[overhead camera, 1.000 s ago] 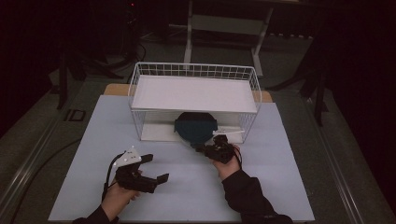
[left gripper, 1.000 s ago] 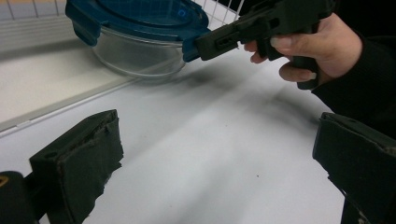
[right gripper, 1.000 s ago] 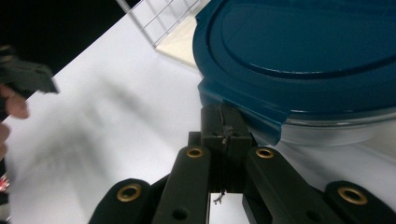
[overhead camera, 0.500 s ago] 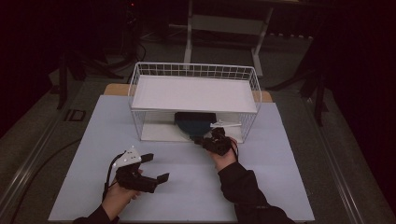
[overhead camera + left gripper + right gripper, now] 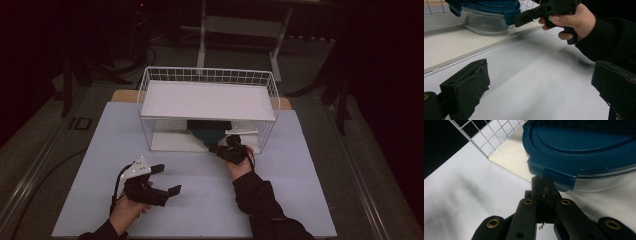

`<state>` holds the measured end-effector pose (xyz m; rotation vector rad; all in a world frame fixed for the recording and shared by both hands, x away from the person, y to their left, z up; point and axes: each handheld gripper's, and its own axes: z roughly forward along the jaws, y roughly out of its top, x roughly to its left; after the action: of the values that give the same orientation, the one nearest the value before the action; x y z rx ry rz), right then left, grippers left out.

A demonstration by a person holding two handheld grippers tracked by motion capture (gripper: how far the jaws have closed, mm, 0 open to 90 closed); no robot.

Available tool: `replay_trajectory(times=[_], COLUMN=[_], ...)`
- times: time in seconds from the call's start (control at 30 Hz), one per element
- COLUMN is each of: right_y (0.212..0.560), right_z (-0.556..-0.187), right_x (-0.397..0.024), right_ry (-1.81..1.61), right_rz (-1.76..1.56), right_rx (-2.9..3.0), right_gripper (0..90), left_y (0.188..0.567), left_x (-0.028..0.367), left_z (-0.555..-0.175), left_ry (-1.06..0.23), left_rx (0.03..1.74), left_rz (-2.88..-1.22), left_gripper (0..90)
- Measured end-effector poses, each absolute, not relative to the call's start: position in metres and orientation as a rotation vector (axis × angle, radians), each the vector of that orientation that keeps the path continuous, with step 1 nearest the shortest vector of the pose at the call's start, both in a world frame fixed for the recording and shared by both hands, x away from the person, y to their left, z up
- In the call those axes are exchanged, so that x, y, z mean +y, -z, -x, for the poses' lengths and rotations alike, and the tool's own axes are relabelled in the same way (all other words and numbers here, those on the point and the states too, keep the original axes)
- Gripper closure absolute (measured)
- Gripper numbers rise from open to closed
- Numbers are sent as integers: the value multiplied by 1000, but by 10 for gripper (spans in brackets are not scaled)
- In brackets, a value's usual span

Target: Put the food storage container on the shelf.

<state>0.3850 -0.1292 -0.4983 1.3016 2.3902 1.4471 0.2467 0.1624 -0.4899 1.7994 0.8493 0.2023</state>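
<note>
A glass container [image 5: 485, 21] with a blue lid [image 5: 584, 147] sits on the lower shelf [image 5: 167, 142] of a white wire rack [image 5: 207, 107], under the rack's upper shelf and toward its front edge. In the right gripper view the lid's corner tab hangs just above the tips of the right claw [image 5: 544, 188], whose jaws are pressed flat together with nothing between them; the tips meet the container's edge right under that tab, though whether they actually press on it is hard to tell. In the high view the right claw [image 5: 225, 149] points into the rack's open front, held by the person's right hand [image 5: 239, 161]. In the left gripper view that hand [image 5: 571, 21] grips the tool just beside the lid.

The left claw [image 5: 167, 180] rests well apart from the rack, low over the pale tabletop [image 5: 300, 200], its jaws spread wide and holding nothing.
</note>
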Motion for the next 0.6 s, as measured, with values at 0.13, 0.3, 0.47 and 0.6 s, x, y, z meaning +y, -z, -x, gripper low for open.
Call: replay_trajectory(times=[0.13,0.3,0.47,0.6], right_y=[497,492,490,489], right_z=[-381,-369,-360,-352], right_x=[-131,-131,-136,-143], right_ry=[-1487,-1533,-1582,-1614], right_rz=[-1312,-1254,-1223,-1190], right_rx=[2392,2390,2363,2379], right_gripper=[862,598,311,262], left_y=[489,488,487,487], left_x=[163,162,162,162], left_z=[-246,-245,-243,-242], left_ry=[-209,-215,-223,-220], left_rx=[843,834,822,822], left_rz=[-1800,-1800,-1803,-1803], left_gripper=[15,15,15,15])
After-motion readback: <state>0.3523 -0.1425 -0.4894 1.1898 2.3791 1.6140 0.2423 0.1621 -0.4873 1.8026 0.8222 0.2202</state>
